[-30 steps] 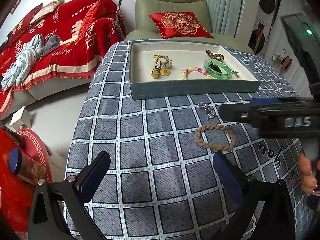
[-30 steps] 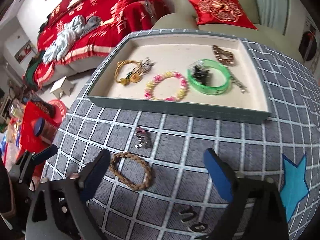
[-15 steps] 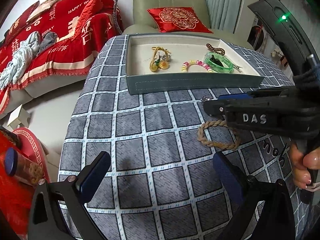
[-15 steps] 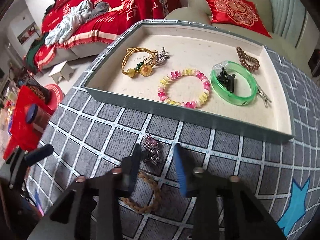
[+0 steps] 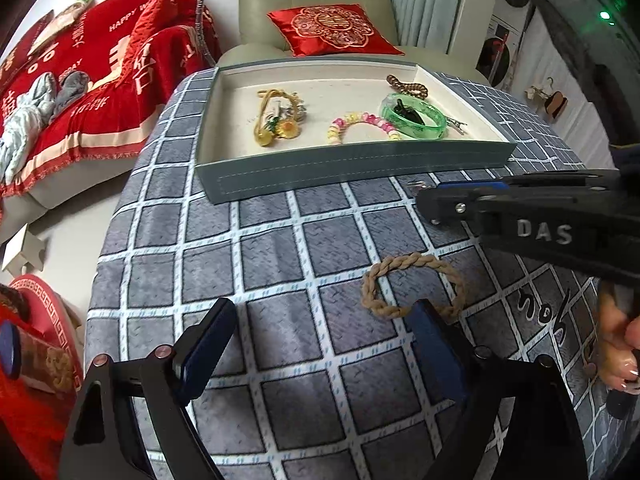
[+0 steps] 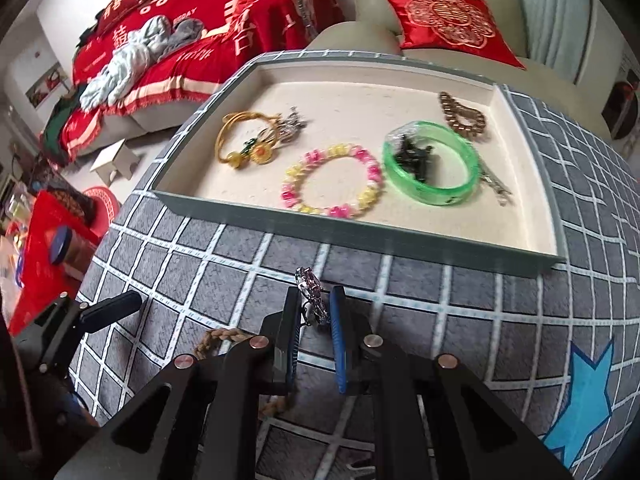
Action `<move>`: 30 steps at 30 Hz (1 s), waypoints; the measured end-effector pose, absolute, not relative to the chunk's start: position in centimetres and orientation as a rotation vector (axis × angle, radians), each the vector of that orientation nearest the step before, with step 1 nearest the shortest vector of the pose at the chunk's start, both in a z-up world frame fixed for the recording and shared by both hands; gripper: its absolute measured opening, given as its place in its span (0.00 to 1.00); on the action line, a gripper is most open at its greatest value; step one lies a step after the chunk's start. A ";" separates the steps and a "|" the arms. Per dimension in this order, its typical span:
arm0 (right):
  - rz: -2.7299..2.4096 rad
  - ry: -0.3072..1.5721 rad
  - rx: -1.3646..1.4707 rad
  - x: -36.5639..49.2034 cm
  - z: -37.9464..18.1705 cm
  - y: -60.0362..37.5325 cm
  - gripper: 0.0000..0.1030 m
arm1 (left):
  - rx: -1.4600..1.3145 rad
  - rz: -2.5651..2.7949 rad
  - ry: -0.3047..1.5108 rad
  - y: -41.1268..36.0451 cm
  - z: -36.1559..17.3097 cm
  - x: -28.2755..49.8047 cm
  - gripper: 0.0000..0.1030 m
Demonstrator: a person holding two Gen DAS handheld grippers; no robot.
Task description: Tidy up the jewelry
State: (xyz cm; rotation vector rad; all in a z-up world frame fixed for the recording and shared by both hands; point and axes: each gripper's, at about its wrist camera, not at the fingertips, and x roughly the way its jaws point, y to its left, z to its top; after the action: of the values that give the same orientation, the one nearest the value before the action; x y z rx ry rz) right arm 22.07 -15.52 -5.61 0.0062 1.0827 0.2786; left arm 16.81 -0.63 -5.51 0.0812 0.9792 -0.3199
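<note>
Only the right wrist view shows the right gripper (image 6: 314, 312) with jaws just closed on the silver brooch (image 6: 310, 294); the left gripper (image 5: 320, 344) gapes beside the half-hidden rope bracelet (image 5: 412, 284).

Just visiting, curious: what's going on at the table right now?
Right gripper shut on silver brooch. Left gripper open beside braided bracelet. Path to tray unobstructed.

We see a small shiny pink clip (image 6: 310, 296) pinched between the fingers of the right hand-held gripper (image 6: 314, 320). A brown braided bracelet (image 5: 412, 286) lies flat on the counter (image 5: 280, 248), just beside the left hand-held gripper (image 5: 316, 344).
</note>
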 end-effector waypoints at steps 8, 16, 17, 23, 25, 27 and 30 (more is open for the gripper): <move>0.254 1.062 0.081 21.1 -4.4 -18.5 0.15 | 0.126 -0.358 0.983 -2.1 -5.2 17.2 0.91; 0.246 1.035 0.145 19.5 -3.4 -21.0 0.15 | 0.100 -0.401 0.958 -2.0 -4.2 17.3 0.91; 0.245 1.034 0.158 19.2 -3.3 -21.3 0.15 | 0.105 -0.424 0.950 -2.3 -4.1 17.3 0.91; 0.230 1.031 0.180 18.3 -3.1 -22.7 0.15 | 0.294 -0.591 0.855 -5.3 -3.1 16.4 0.91; 0.226 1.030 0.196 17.9 -3.0 -23.3 0.15 | 0.347 -0.624 0.847 -6.0 -3.2 16.7 0.91; 0.222 1.030 0.204 17.6 -3.0 -23.7 0.15 | 0.360 -0.646 0.863 -6.1 -3.6 17.1 0.91; 0.217 1.028 0.211 17.2 -2.9 -24.0 0.15 | 0.369 -0.673 0.905 -6.3 -4.7 18.1 0.91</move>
State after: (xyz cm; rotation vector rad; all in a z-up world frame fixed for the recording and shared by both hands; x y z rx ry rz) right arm 17.23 -24.05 -2.92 0.2107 1.0281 0.2165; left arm 18.08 -6.28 -4.66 0.3695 0.9053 -0.6729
